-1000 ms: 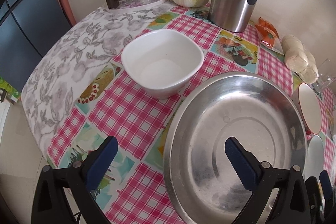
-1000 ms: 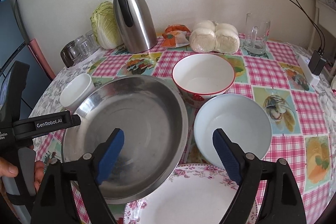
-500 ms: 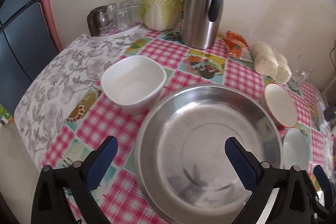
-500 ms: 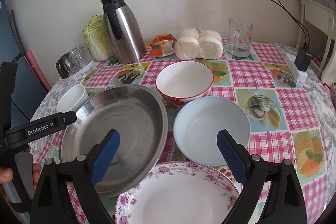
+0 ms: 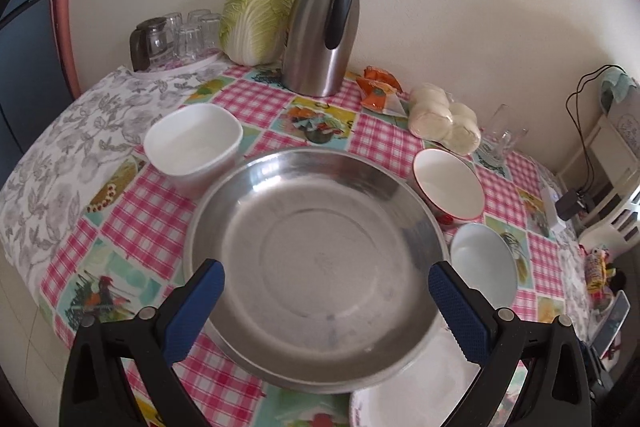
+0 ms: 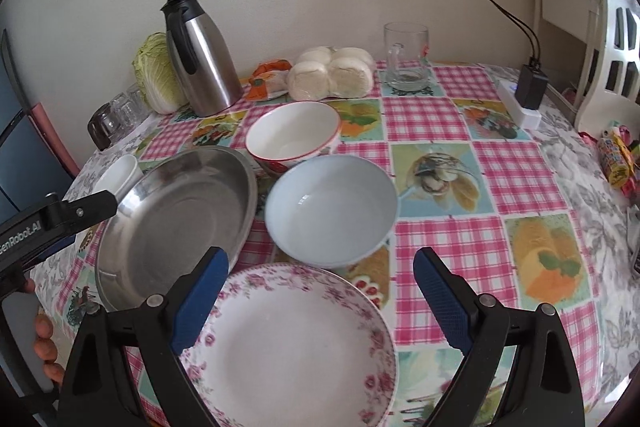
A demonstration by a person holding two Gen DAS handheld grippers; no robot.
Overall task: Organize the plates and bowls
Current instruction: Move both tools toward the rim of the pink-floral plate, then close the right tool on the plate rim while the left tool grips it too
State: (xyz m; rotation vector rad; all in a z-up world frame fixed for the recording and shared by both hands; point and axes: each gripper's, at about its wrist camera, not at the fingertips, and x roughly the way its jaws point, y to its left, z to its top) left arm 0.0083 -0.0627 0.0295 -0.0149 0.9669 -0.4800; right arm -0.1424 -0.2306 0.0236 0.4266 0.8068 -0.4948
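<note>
Below me the desk (image 6: 516, 163) wears a pink-checked cloth with food pictures. On it lie a steel basin (image 6: 176, 223), a flowered plate (image 6: 296, 343) overlapping the basin's near rim, a pale blue bowl (image 6: 332, 211), a red-rimmed bowl (image 6: 294, 135) and a square white bowl (image 5: 194, 143). By the wall stand a steel flask (image 6: 202, 67), cabbage (image 5: 256, 17), wrapped buns (image 6: 332, 73), a glass mug (image 6: 406, 57) and a tray of glasses (image 5: 176, 39).

The left hand-held gripper (image 5: 326, 301) has its jaws spread wide, holding nothing. The right hand-held gripper (image 6: 320, 293) is equally agape and empty. Bare fingers (image 6: 44, 343) grip the left handle.
</note>
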